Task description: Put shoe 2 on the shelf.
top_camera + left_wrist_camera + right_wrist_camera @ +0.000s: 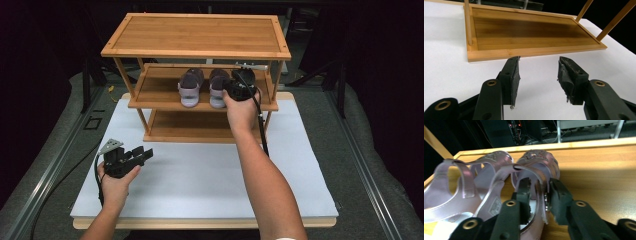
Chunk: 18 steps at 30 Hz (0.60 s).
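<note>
- High view: right gripper (239, 86) reaching into the middle shelf (155, 100) of a three-tier bamboo rack (197, 36), at the heel of the right-hand sandal (218, 85) of a mauve pair.
- Left-hand sandal (190, 86) just beside that gripper's left, the two shoes side by side near the shelf's front edge.
- Right hand (241, 111) wrapped round the gripper body, black cable (262, 131) trailing back along the forearm.
- Left gripper (141, 156) low over the white tabletop (210, 175), well apart from the rack, jaws spread and empty, pointing towards the bottom shelf (190, 131); grey three-cornered plate (111, 145) on top, left hand (116, 186) behind it.
- Left gripper view: left gripper (539, 75) released, wide gap between the worn pads, nothing between them.
- Ahead of the jaws, white tabletop (446, 62), then the bottom shelf (534, 32) of the rack, bare, with slim uprights (612, 21) rising at its corners.
- Right gripper view: right gripper (539, 195) grasping the heel strap (537, 187) of the nearer sandal (541, 162), one pad inside the strap and one outside, both pressed to it.
- Other sandal (461, 185) just to the left of the jaws, touching or nearly touching the held one; cannot tell which.
- Wooden shelf (599, 170) under both, bare to the right of the jaws.
</note>
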Available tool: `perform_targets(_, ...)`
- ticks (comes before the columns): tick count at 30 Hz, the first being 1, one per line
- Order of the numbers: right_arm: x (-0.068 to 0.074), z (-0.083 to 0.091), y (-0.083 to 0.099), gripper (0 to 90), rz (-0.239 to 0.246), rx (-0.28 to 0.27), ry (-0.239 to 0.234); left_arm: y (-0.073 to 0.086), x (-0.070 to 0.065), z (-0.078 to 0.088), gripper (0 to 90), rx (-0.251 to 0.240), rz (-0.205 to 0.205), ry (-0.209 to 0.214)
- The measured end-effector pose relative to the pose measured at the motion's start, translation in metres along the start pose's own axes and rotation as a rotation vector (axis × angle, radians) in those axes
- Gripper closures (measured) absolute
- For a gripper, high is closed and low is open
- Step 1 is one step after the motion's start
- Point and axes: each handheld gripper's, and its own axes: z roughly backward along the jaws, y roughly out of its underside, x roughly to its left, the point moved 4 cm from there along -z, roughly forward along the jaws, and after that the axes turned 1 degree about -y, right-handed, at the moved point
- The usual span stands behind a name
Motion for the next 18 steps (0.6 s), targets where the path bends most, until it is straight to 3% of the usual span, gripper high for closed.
perform_targets(5,0.0,0.012,-0.002,64.2,0.014,-0.049,-0.03,0.0,-0.001,-0.001,51.7,-0.002,-0.009,-0.009)
perform_targets(10,-0.001,0.027,-0.004,63.5,0.025,-0.047,-0.036,0.0,-0.004,-0.003,52.6,0.0,-0.021,-0.012)
perform_targets(12,0.0,0.044,-0.004,62.5,0.053,-0.071,-0.044,-0.001,-0.007,-0.003,52.7,-0.002,-0.026,-0.008)
perform_targets(18,-0.003,0.07,0.001,57.5,0.077,-0.088,-0.079,-0.009,-0.014,-0.002,55.7,-0.018,-0.052,0.016)
